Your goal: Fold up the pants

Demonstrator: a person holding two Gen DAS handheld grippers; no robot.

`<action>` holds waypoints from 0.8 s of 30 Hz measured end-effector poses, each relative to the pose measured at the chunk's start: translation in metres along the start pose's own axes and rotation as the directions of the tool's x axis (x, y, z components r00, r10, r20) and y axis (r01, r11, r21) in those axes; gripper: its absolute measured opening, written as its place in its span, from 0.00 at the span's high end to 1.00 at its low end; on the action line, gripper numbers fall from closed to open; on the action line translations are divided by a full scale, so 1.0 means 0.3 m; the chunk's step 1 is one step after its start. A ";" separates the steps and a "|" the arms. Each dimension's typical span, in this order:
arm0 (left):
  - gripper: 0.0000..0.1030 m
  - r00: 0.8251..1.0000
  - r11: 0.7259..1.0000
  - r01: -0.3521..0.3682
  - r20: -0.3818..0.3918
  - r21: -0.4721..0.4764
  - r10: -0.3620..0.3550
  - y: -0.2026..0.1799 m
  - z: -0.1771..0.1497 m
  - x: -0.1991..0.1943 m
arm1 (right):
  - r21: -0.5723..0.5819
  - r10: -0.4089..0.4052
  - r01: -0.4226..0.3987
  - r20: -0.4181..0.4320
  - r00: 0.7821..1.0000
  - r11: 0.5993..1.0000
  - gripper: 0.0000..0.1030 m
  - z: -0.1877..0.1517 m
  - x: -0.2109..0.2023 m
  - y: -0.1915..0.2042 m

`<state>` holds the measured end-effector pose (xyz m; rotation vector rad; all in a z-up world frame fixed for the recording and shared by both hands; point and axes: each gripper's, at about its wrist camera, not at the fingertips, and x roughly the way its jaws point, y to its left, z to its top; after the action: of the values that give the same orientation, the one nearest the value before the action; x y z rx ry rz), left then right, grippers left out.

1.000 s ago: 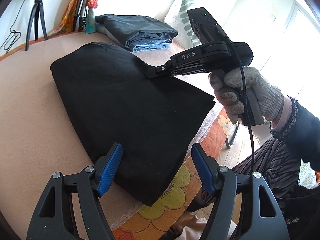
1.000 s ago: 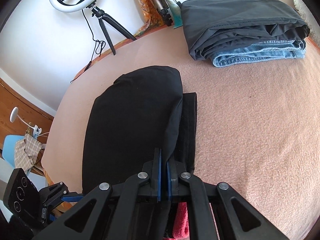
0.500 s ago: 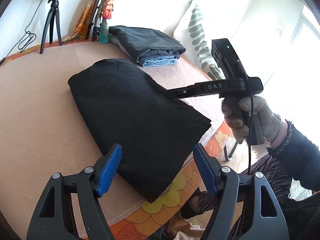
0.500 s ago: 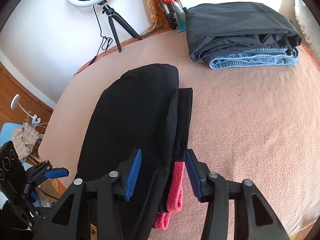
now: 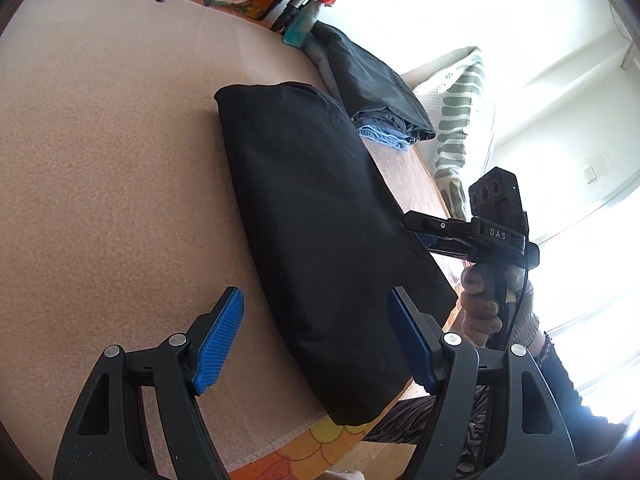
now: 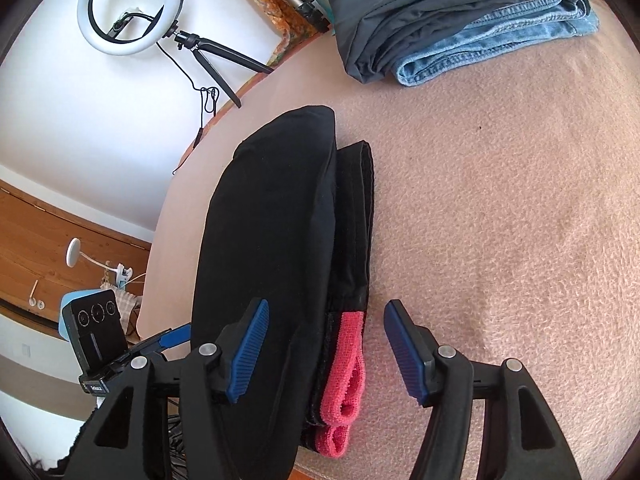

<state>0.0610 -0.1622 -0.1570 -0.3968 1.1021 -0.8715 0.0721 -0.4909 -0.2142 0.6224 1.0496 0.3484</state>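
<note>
The black pants [image 5: 320,224] lie folded into a long thick bundle on the pink blanket [image 5: 100,184], near the bed's front edge. In the right wrist view the pants [image 6: 268,248] show stacked layers and a red cuff [image 6: 344,384] at the near end. My left gripper [image 5: 316,344] is open and empty, its fingers straddling the bundle's near end from above. My right gripper [image 6: 324,348] is open and empty, over the red cuff end. It also shows in the left wrist view [image 5: 424,232], at the bundle's right edge.
A stack of folded dark trousers and blue jeans [image 6: 460,20] lies at the far side of the bed. A ring light on a tripod [image 6: 132,8] stands at the back left. A striped pillow [image 5: 460,120] is at the right. The bed edge [image 5: 320,436] runs close below the pants.
My right gripper opened fully and let go of the pants' edge, drawing back toward the red cuff. My left gripper swung lower and closer over the bundle, staying open.
</note>
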 end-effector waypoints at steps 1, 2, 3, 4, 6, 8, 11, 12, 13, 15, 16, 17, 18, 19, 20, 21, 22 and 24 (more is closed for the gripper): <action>0.29 1.000 1.000 0.004 -0.004 -0.007 -0.004 0.003 0.003 0.005 | -0.004 0.001 -0.001 -0.003 1.000 1.000 0.38 0.000 0.000 0.002; 0.29 1.000 1.000 0.008 -0.007 -0.017 -0.008 0.008 0.005 0.012 | -0.004 0.004 -0.004 -0.005 1.000 1.000 0.38 0.000 0.000 0.003; 0.29 1.000 1.000 0.015 -0.011 -0.028 -0.015 0.014 0.005 0.017 | 0.000 0.012 -0.012 -0.007 1.000 1.000 0.38 -0.002 -0.002 0.001; 0.29 1.000 0.999 0.024 -0.014 -0.038 -0.025 0.020 0.003 0.019 | 0.008 0.024 -0.024 -0.011 1.000 1.000 0.38 -0.003 -0.003 -0.002; 0.29 0.999 0.999 0.034 -0.015 -0.041 -0.034 0.021 0.004 0.020 | 0.028 0.060 -0.059 -0.030 0.998 0.998 0.38 -0.013 -0.006 -0.014; 0.29 0.999 0.999 0.037 -0.019 -0.039 -0.038 0.021 0.009 0.027 | 0.028 0.077 -0.075 -0.053 0.996 0.997 0.38 -0.022 -0.006 -0.015; 0.29 0.997 0.996 0.070 -0.022 -0.060 -0.072 0.027 0.017 0.041 | 0.033 0.114 -0.112 -0.079 0.990 0.993 0.39 -0.048 -0.004 -0.016; 0.29 0.996 0.995 0.080 -0.023 -0.066 -0.081 0.029 0.021 0.047 | 0.037 0.128 -0.125 -0.076 0.989 0.991 0.39 -0.054 -0.002 -0.018; 0.29 0.996 0.994 0.088 -0.023 -0.071 -0.089 0.028 0.024 0.055 | 0.041 0.135 -0.132 -0.071 0.988 0.990 0.39 -0.057 -0.001 -0.020; 0.29 0.995 0.993 0.095 -0.025 -0.073 -0.097 0.022 0.031 0.067 | 0.065 0.164 -0.160 -0.059 0.985 0.985 0.39 -0.060 0.000 -0.030; 0.29 0.995 0.994 0.093 -0.022 -0.063 -0.094 0.013 0.036 0.075 | 0.080 0.183 -0.178 -0.051 0.982 0.981 0.39 -0.063 0.002 -0.039; 0.29 0.995 0.994 0.093 -0.023 -0.053 -0.095 0.006 0.039 0.081 | 0.092 0.200 -0.195 -0.044 0.979 0.976 0.39 -0.064 0.004 -0.046; 0.29 0.995 0.995 0.092 -0.024 -0.046 -0.093 -0.002 0.040 0.087 | 0.100 0.215 -0.210 -0.036 0.976 0.973 0.40 -0.062 0.008 -0.050; 0.29 0.996 0.995 0.090 -0.022 -0.041 -0.091 -0.008 0.042 0.093 | 0.106 0.222 -0.218 -0.028 0.975 0.970 0.47 -0.062 0.012 -0.052; 0.29 0.996 0.995 0.089 -0.023 -0.040 -0.090 -0.012 0.043 0.098 | 0.112 0.216 -0.213 -0.020 0.976 0.971 0.51 -0.062 0.016 -0.054; 0.29 0.996 0.995 0.089 -0.022 -0.040 -0.090 -0.016 0.046 0.104 | 0.117 0.214 -0.211 -0.011 0.977 0.970 0.56 -0.065 0.021 -0.054; 0.29 0.996 0.995 0.089 -0.021 -0.040 -0.090 -0.019 0.047 0.107 | 0.119 0.214 -0.213 -0.002 0.977 0.970 0.61 -0.068 0.026 -0.053; 0.29 0.996 0.996 0.083 -0.019 -0.039 -0.084 -0.026 0.050 0.115 | 0.104 0.195 -0.195 0.008 0.981 0.975 0.64 -0.073 0.031 -0.037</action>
<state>0.0772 -0.1956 -0.1662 -0.4697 1.1289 -0.9310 0.0568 -0.4877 -0.2351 0.8229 1.0157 0.4674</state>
